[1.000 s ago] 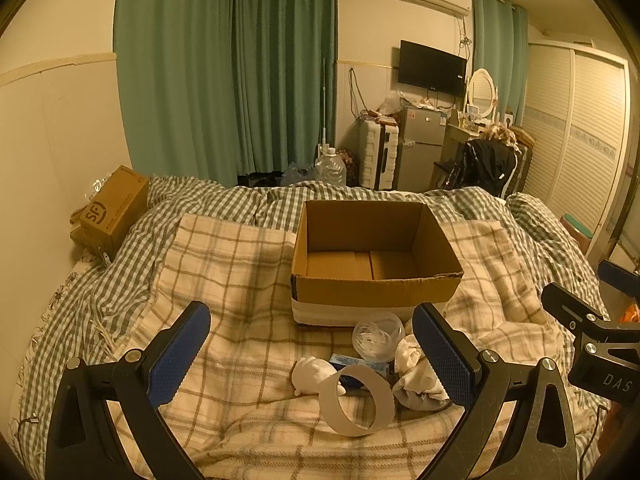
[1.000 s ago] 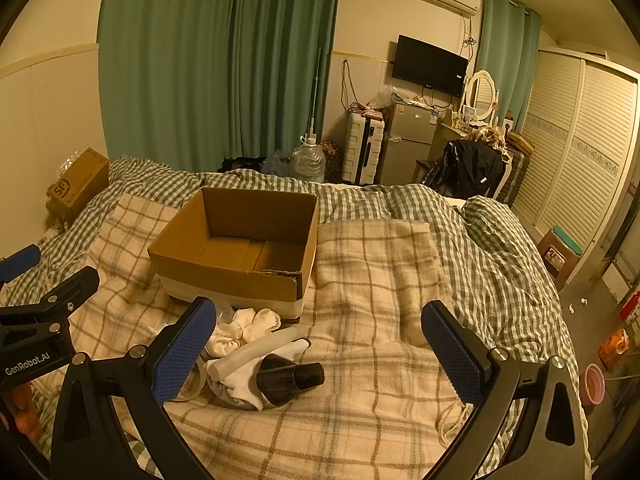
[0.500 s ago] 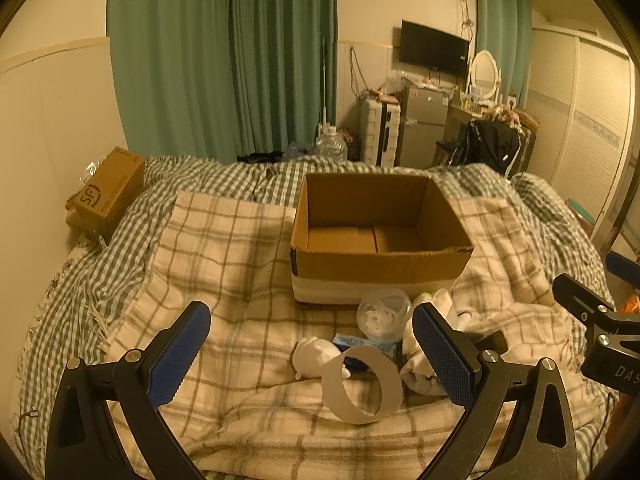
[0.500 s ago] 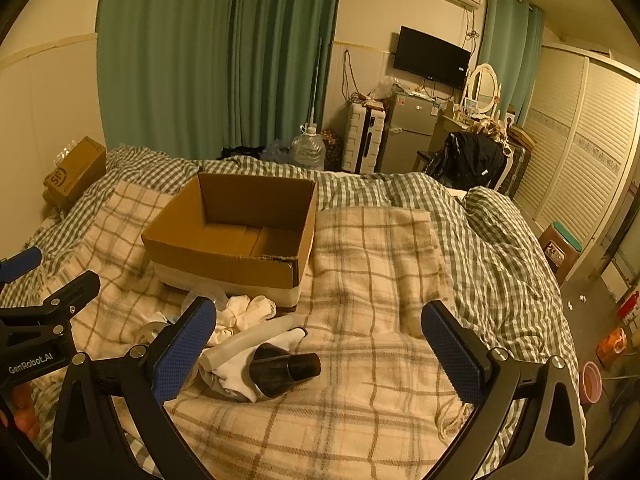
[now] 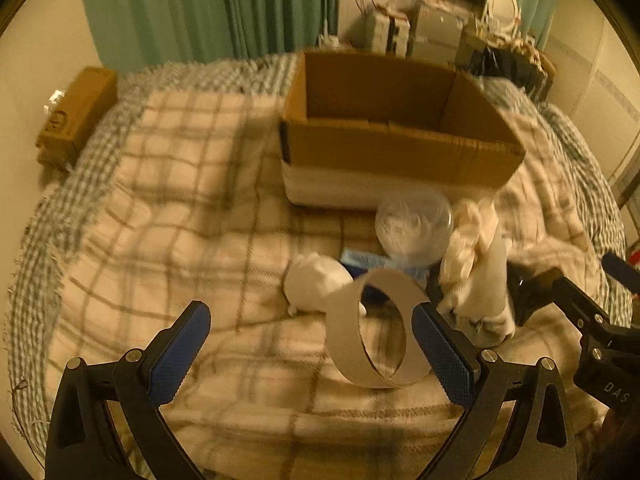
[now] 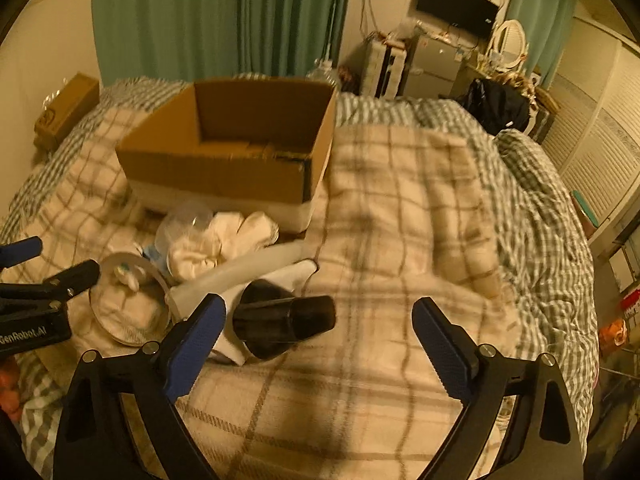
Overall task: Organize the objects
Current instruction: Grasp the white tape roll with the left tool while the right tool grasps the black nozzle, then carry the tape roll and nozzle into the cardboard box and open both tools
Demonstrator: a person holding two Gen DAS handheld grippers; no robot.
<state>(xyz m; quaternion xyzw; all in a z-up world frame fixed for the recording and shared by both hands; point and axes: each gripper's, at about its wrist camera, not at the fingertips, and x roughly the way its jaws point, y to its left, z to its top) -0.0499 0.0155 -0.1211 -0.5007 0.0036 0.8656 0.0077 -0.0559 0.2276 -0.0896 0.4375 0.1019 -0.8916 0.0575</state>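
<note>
An open cardboard box (image 5: 400, 148) stands on the plaid blanket, also in the right wrist view (image 6: 224, 168). In front of it lies a pile: a cardboard tape ring (image 5: 376, 336), a white bundle (image 5: 316, 284), a clear round container (image 5: 414, 226), a blue packet (image 5: 364, 258) and white socks (image 5: 476, 256). My left gripper (image 5: 312, 356) is open, its right finger beside the ring. My right gripper (image 6: 316, 344) is open just above a black cylinder (image 6: 284, 324), near white socks (image 6: 224, 240) and a white tube (image 6: 240, 272).
A small brown carton (image 5: 76, 116) sits at the bed's left edge by the wall. Green curtains (image 6: 224, 20), a fridge and a TV stand beyond the bed. The plaid blanket (image 6: 404, 216) spreads to the right of the box.
Both grippers have moved down and forward towards the pile; the objects look larger and the views are motion-blurred. Both stay open.
</note>
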